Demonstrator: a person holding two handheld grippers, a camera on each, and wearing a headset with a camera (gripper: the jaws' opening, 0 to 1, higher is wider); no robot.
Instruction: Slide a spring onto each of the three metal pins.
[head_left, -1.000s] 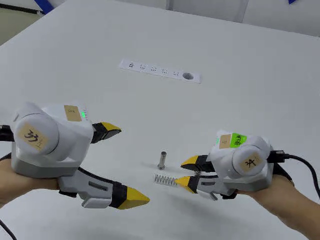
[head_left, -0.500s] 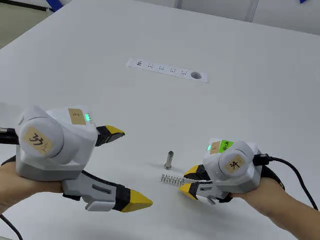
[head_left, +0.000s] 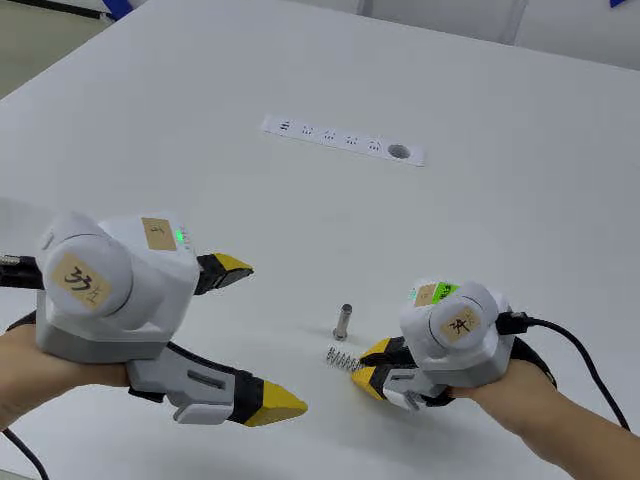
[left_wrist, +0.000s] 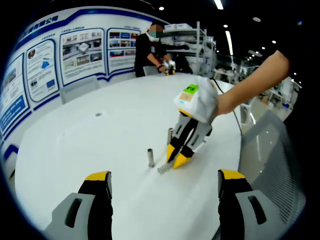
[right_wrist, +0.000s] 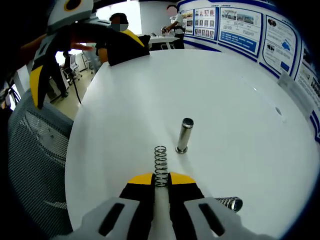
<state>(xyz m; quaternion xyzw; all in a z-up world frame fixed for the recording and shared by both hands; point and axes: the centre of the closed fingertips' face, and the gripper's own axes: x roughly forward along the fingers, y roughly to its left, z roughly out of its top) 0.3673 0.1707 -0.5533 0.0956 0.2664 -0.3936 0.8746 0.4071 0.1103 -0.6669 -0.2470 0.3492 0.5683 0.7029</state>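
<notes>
A short metal pin (head_left: 343, 322) stands upright on the white table (head_left: 300, 230). Just in front of it lies a loose spring (head_left: 341, 358). My right gripper (head_left: 369, 364) is shut on the near end of the spring (right_wrist: 160, 165), whose free end points past the left side of the pin (right_wrist: 184, 135). Beside those jaws, on the right, lies a second pin (right_wrist: 229, 203) with coils around it. My left gripper (head_left: 250, 335) hovers wide open to the left, apart from the parts, and from it I see the pin (left_wrist: 150, 157), the spring (left_wrist: 163, 168) and the right gripper (left_wrist: 177, 159).
A white power strip (head_left: 342, 140) lies flat at the far middle of the table. A cable (head_left: 580, 350) trails from the right gripper. A grey mesh chair (right_wrist: 35, 165) stands past the table edge. Persons (left_wrist: 152, 50) work at the far end.
The right gripper's jaws have closed on the spring's near end. The left gripper has stayed open and hardly moved. The head camera has shifted slightly.
</notes>
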